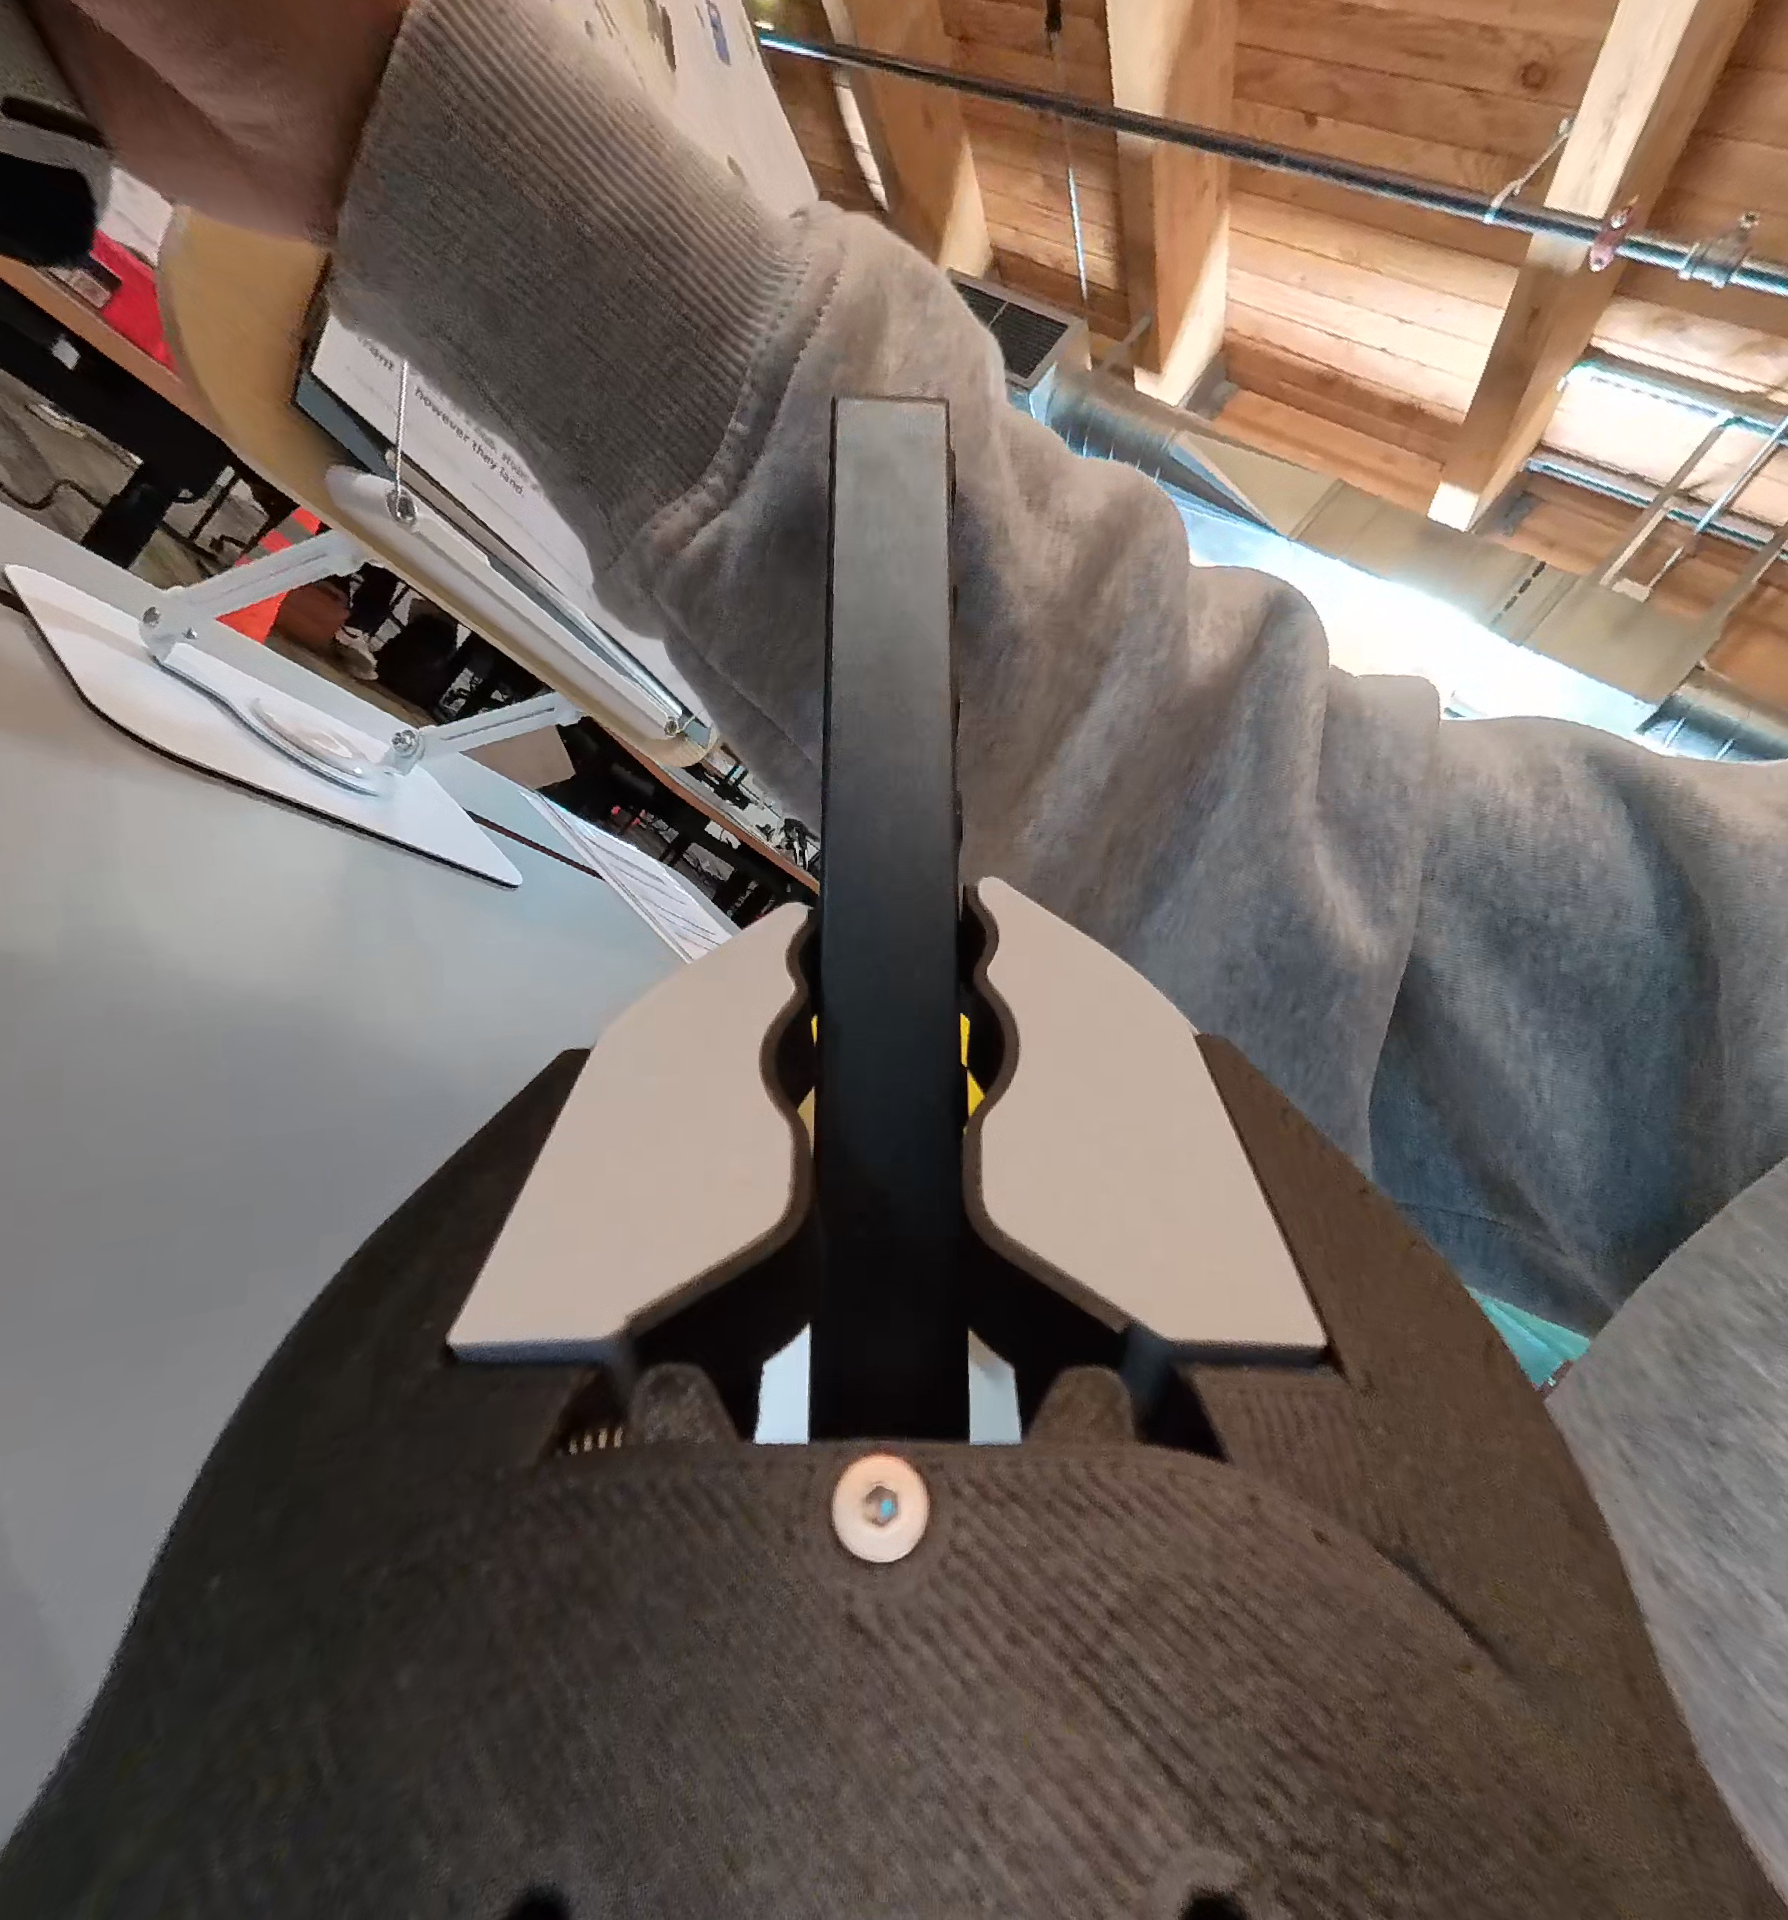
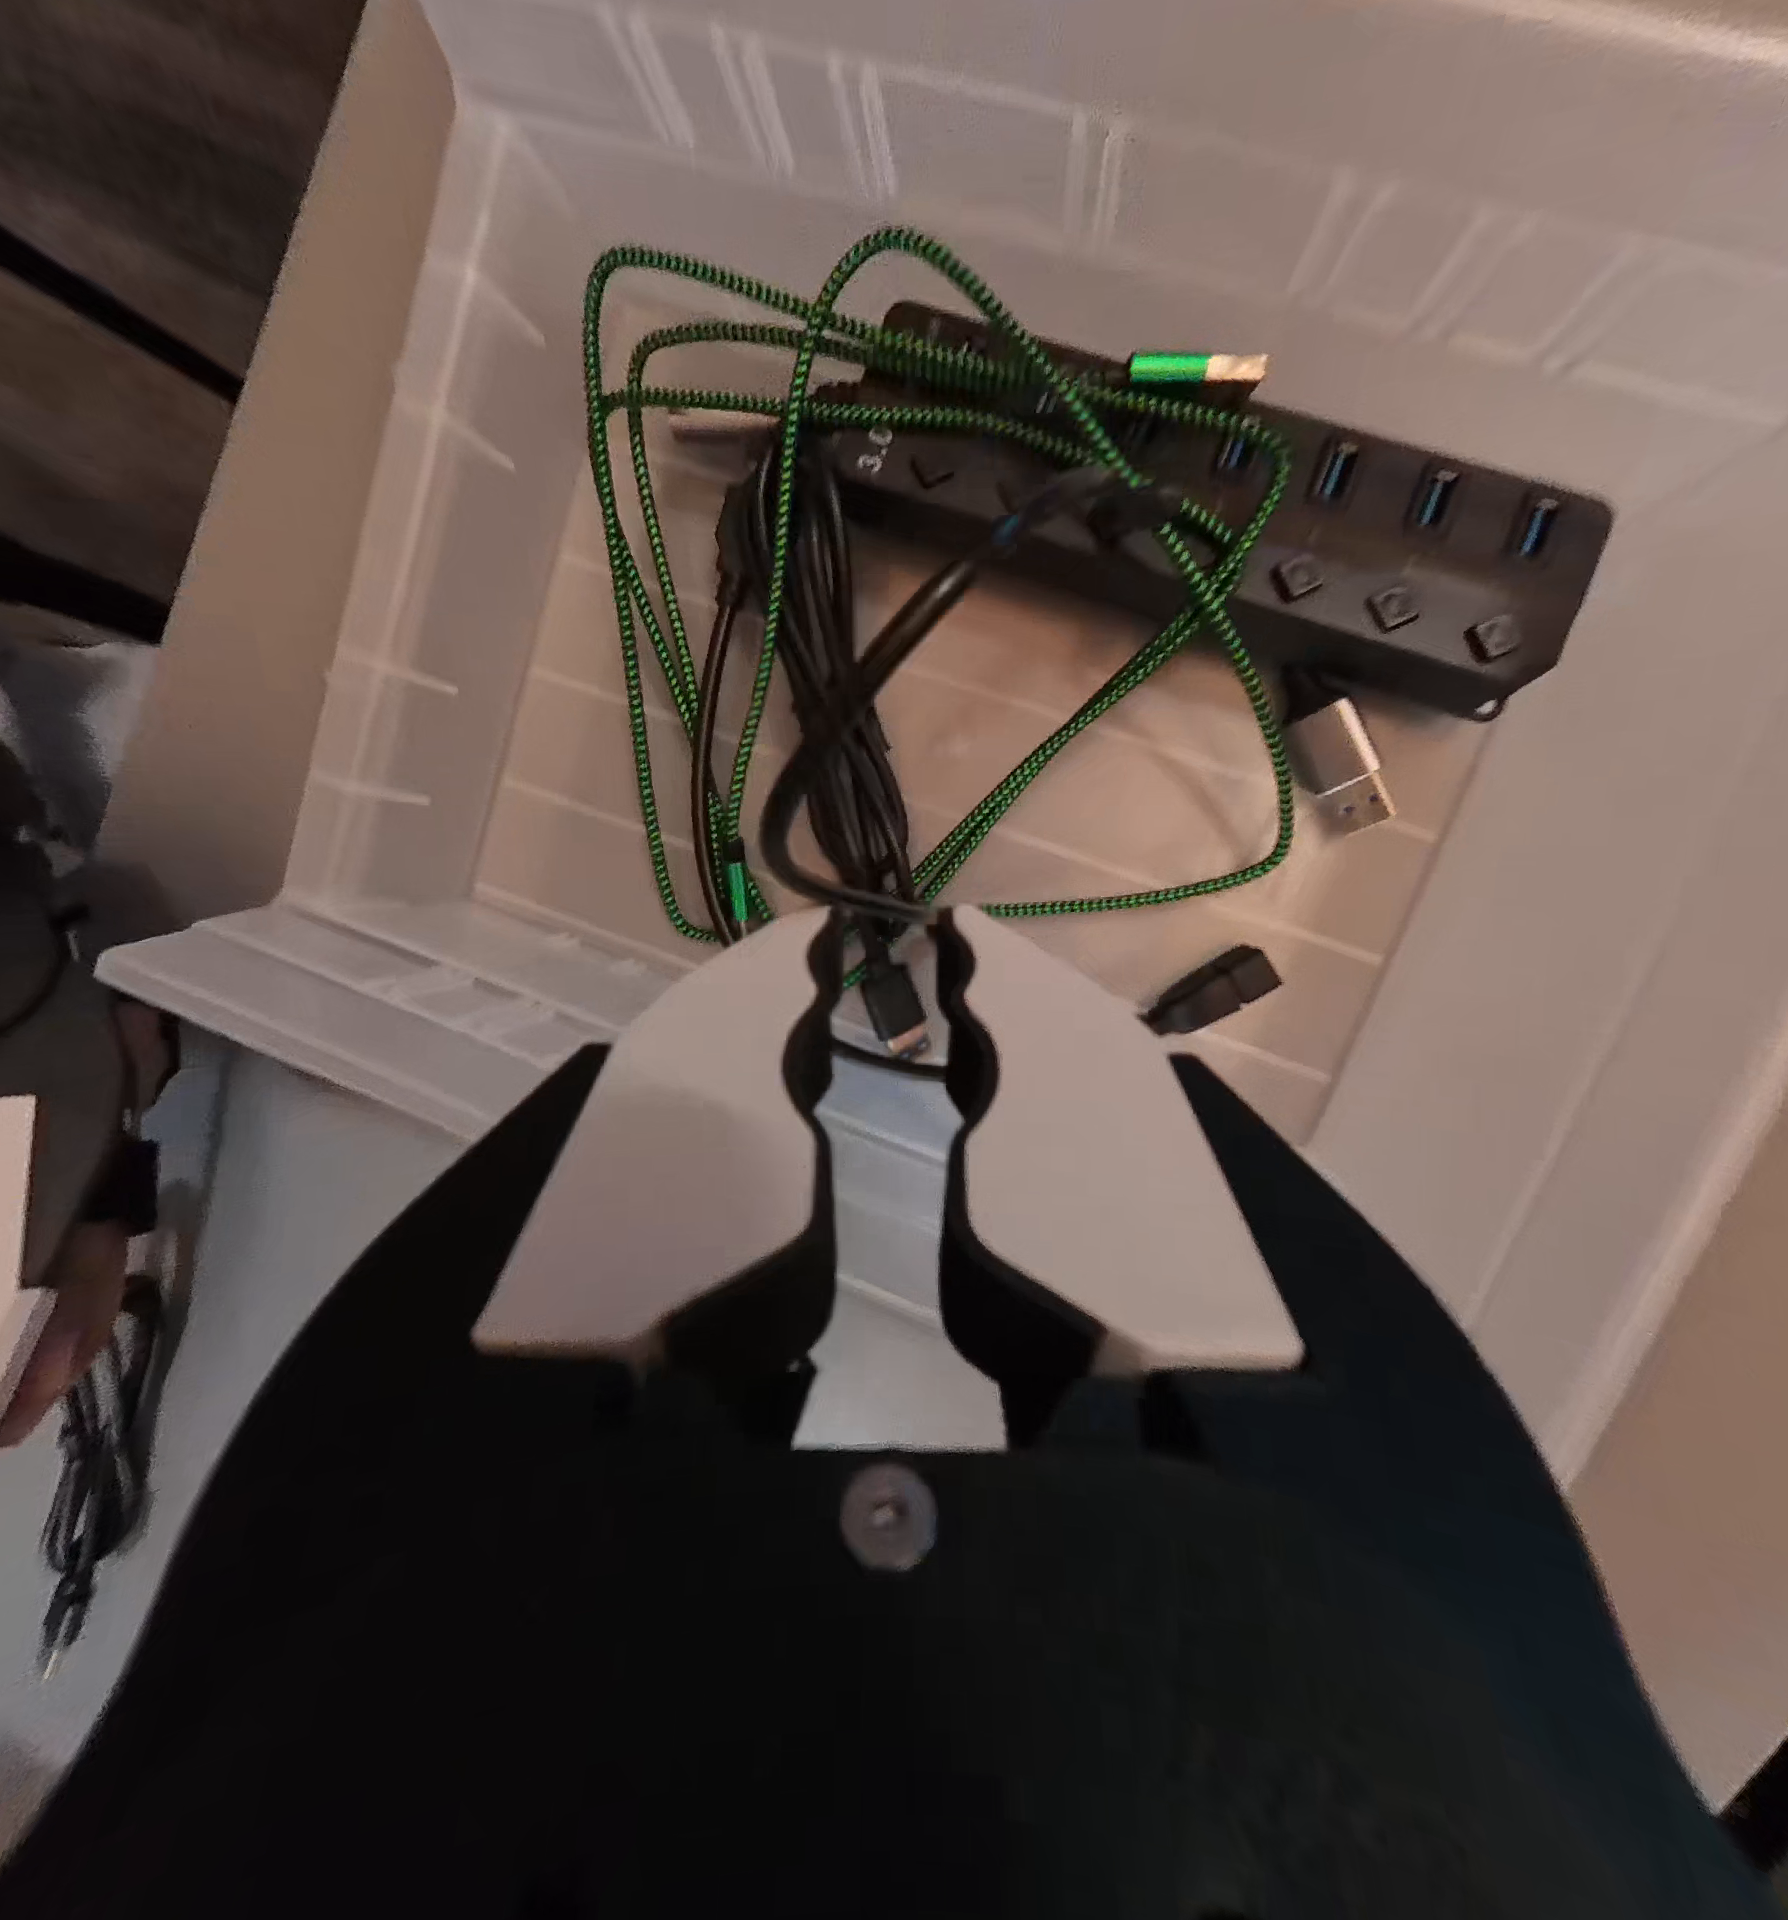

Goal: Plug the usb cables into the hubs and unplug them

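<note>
In the left wrist view my left gripper is shut on a long black hub, seen edge-on and pointing up toward the ceiling. In the right wrist view my right gripper is over a white plastic bin, its fingertips closed on a bundle of black cables and green braided cables that converge at the tips. A second black hub with blue ports lies in the bin under the cables. A green plug rests on it. A silver USB plug lies beside it.
A person's grey-sleeved arm crosses behind the held hub. A white stand sits on the grey table. A small black plug lies in the bin. A black-and-white braided cable hangs at the left beside a hand. Some 25 centimetres of space lies between my two pairs of fingers. It is some 12 centimetres from my right tips to the silver USB plug.
</note>
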Demonstrator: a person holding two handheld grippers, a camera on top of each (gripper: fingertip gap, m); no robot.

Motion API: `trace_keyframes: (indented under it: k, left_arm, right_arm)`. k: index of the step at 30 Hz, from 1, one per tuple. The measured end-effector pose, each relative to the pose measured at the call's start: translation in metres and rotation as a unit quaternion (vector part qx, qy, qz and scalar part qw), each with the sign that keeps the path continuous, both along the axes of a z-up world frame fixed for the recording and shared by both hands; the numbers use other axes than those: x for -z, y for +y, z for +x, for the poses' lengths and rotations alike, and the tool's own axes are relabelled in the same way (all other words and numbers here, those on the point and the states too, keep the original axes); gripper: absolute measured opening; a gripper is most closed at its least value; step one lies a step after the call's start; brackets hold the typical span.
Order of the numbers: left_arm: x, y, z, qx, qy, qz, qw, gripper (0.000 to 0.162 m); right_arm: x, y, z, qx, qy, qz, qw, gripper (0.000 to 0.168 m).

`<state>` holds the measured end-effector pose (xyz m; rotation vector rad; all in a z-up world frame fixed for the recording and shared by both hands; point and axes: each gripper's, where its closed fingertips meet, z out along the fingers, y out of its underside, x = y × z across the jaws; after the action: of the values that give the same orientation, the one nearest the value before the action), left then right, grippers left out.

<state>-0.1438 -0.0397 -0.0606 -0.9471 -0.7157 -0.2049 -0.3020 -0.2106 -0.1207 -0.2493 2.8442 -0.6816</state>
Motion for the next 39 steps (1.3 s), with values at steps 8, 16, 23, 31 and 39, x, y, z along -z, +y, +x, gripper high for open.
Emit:
trace_keyframes:
  k: [8, 16, 23, 31, 39]
  left_arm:
    - [-0.001, -0.001, -0.001, 0.001, -0.003, 0.006, 1.000, 0.027]
    - [-0.001, -0.004, -0.003, -0.002, -0.007, 0.013, 1.000, 0.027]
    - [-0.007, -0.007, 0.003, -0.009, 0.016, 0.013, 1.000, 0.027]
    - [-0.011, 0.014, 0.021, 0.013, 0.097, -0.064, 0.993, 0.027]
    - [0.002, 0.022, 0.013, -0.017, 0.061, -0.085, 0.994, 0.026]
  right_arm:
    - [-0.020, 0.001, -0.023, 0.030, -0.010, 0.013, 0.999, 0.027]
    - [-0.030, -0.052, -0.028, 0.132, 0.006, -0.055, 0.990, 0.013]
    - [0.028, -0.039, 0.018, 0.100, -0.009, 0.110, 0.989, 0.020]
    - [0.012, -0.060, 0.041, 0.134, -0.096, 0.125, 0.978, 0.022]
    - [0.045, -0.058, 0.022, 0.214, -0.092, 0.203, 0.951, 0.026]
